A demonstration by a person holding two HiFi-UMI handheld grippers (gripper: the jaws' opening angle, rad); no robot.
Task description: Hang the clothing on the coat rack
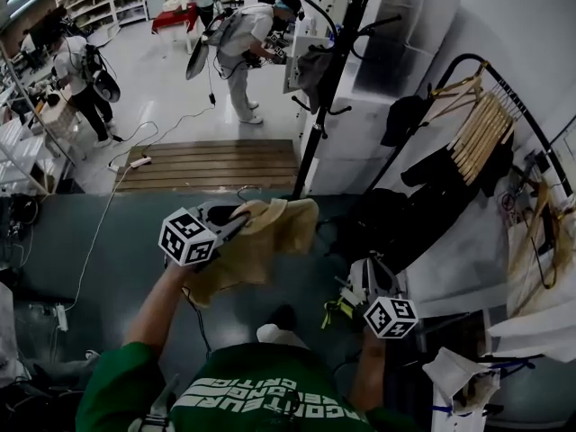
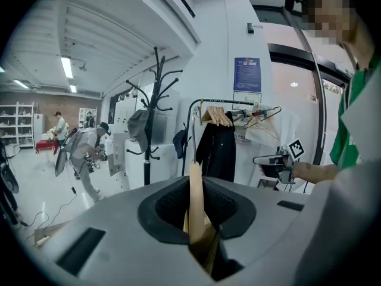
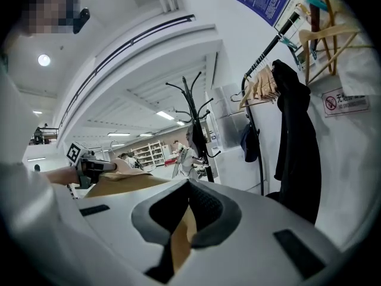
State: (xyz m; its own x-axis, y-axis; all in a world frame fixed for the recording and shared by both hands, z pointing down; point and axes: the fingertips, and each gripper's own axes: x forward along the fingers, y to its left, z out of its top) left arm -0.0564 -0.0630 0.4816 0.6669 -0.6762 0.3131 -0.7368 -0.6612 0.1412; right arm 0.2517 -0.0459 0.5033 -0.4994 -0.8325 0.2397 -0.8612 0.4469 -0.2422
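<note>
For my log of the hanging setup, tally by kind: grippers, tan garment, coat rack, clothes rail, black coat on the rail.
grippers: 2, the left gripper and the right gripper
tan garment: 1
coat rack: 1
clothes rail: 1
black coat: 1
total: 6

One tan garment (image 1: pixel 261 241), crumpled and bunched, is held up in the air. One edge is pinched in the left gripper (image 2: pixel 199 210) fingers and another edge in the right gripper (image 3: pixel 181 228) fingers. The coat rack (image 1: pixel 328 70) is a black upright pole with curved hooks. It stands well apart beyond the garment.
</note>
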